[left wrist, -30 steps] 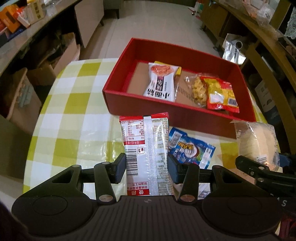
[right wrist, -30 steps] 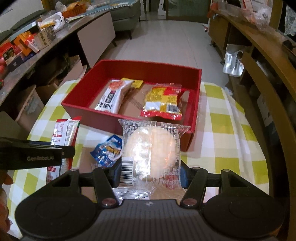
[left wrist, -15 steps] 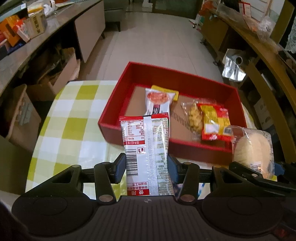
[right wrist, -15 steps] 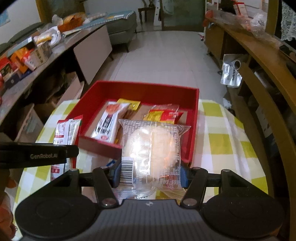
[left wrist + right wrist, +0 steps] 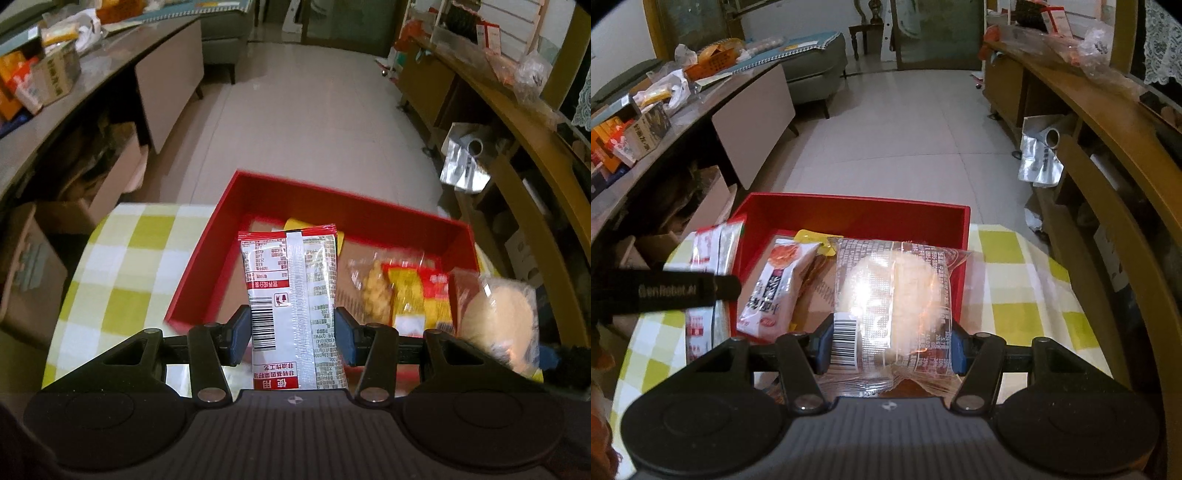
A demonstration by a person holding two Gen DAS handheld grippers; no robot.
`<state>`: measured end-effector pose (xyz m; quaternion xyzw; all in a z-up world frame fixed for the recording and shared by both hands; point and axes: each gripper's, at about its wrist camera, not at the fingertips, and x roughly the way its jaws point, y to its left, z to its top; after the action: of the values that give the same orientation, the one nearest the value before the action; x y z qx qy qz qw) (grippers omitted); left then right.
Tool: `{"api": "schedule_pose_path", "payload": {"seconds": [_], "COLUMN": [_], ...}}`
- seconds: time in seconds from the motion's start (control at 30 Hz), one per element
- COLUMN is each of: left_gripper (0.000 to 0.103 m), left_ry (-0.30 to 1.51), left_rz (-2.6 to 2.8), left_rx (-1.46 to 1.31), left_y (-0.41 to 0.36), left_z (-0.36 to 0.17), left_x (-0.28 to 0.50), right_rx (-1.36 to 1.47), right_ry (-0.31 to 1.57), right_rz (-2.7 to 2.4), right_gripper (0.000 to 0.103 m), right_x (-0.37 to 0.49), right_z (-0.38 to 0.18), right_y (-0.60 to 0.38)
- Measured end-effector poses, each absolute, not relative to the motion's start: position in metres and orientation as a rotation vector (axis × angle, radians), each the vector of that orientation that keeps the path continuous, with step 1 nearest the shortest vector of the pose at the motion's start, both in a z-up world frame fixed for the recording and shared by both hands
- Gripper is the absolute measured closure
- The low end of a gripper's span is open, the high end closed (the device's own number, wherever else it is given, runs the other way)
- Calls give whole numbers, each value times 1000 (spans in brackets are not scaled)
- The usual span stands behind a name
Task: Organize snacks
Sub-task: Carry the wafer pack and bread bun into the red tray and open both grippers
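Note:
My left gripper [image 5: 290,332] is shut on a red-and-white snack packet [image 5: 293,295], held upright over the near left part of the red box [image 5: 207,266]. My right gripper [image 5: 892,347] is shut on a clear-wrapped round cake [image 5: 894,299], held over the box's [image 5: 857,216] right half. The same cake [image 5: 498,321] shows at the right of the left wrist view, and the red-and-white packet [image 5: 713,258] at the left of the right wrist view. Inside the box lie a white-and-orange packet [image 5: 775,291], a yellow sachet [image 5: 809,236] and a yellow-and-red chip bag [image 5: 410,295].
The box sits on a yellow-and-white checked tablecloth [image 5: 129,266] [image 5: 1015,295]. A wooden rail and shelf [image 5: 1108,177] run along the right. A cluttered counter [image 5: 55,92] with cardboard boxes beneath stands to the left. Tiled floor [image 5: 905,122] lies beyond.
Both grippers have carried their packets forward from the tablecloth in front of the box to above the box itself. The blue packet on the cloth has dropped out of view.

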<state>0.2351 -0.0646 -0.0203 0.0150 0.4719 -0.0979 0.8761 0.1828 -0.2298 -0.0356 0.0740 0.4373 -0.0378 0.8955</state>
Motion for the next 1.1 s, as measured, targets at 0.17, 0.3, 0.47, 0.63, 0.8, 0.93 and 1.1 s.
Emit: {"api": "schedule_pose_path", "payload": {"seconds": [0.17,0.3,0.47,0.63,0.8,0.93,1.1], "left_gripper": [47,47,46,40,23,20,17], "left_ry": [954,952,943,955,934,924,902], "left_rz": [-209,-203,-197,-191,-179,-176,-177], "left_rx": [61,59,36,36,58,49,49], "left_y": [-80,-79,-74,-72,-73,-71,-67], "left_z": [-25,-34,-45,-58,-58,-49,-32], "left_x": [253,269,287,295,296,292,284], "right_rx": [158,156,123,84,100,114,101], "right_ry": [896,887,888,870,832,769,777], "right_rz": [-89,-100,-113,-117,-125,-142,-164], "right_gripper": [37,37,37,34,29,23,17], "right_x": [204,221,238,246,246,241,238], "right_z": [-45,-55,-72,-79,-74,-60,-52], "right_y": [-238,-239,-233,-227,-230,-233,-234]}}
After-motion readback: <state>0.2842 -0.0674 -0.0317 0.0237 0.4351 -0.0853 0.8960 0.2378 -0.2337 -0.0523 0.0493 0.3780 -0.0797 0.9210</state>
